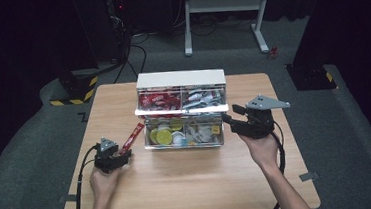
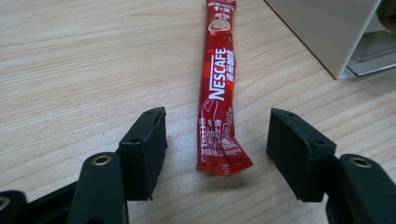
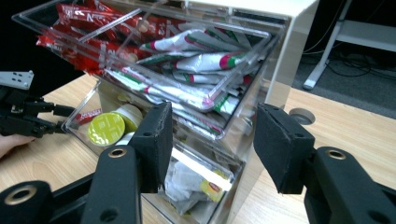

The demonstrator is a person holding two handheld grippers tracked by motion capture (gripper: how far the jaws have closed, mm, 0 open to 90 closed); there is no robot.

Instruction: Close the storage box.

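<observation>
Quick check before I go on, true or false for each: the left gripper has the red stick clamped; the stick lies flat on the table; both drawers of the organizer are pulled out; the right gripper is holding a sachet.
1. The left gripper has the red Nescafe stick clamped: false. Its jaws stand open on either side of the stick's end, not touching it.
2. The stick lies flat on the table: true.
3. Both drawers of the organizer are pulled out: true.
4. The right gripper holds a sachet: false. Its jaws are open and empty, facing the drawers.
</observation>
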